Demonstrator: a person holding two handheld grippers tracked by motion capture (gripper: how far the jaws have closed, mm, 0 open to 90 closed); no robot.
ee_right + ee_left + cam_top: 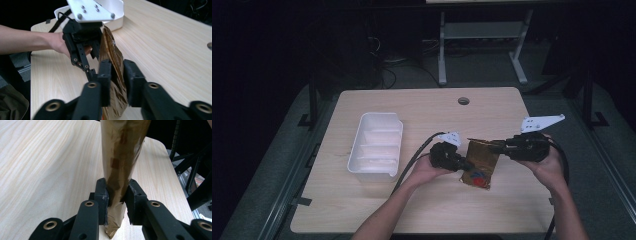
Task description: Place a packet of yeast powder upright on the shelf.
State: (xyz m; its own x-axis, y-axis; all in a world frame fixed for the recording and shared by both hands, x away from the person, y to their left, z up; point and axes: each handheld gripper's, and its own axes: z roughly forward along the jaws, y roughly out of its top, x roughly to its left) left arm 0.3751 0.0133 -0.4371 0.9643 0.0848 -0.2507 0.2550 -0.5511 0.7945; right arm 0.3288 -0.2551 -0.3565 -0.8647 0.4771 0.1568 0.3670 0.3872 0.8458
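Wooden table [377,210] sitting in a dark room | white tray [377,146] lying left | brown packet [482,155] being held up over the table's middle | left gripper [464,164] pinching its near-left edge | right gripper [497,146] straddling its far-right edge, jaws standing slightly apart.

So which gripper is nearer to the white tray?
Left. The left gripper sits just right of the white tray, clamping the brown packet; the right gripper is farther off, on the packet's far side.
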